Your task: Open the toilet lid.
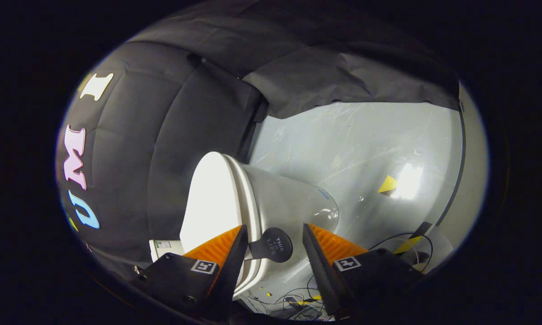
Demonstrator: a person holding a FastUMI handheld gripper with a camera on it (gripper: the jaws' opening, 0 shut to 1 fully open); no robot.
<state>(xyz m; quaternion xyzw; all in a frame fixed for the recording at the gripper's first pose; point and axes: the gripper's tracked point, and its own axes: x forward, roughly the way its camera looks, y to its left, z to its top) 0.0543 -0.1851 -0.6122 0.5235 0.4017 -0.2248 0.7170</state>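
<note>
Gripper (274, 232) fingers spread apart, holding nothing. Between them hangs a round black tab (276, 244) on the white toilet lid (207, 198), whose near edge hides behind the nine o'clock finger (219, 248).

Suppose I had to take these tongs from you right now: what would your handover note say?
Tongs: open, holding nothing; the orange fingers straddle the toilet's front edge.
Lid: white, apparently down on the bowl; the view is rolled sideways, so the toilet looks tipped.
Black round tab: on the lid's edge, between the fingers.
Floor: cables and yellow tape marks beyond the bowl.
Done: tongs brought to the tab.
Left: probably close on the tab, then swing the lid up.
</note>
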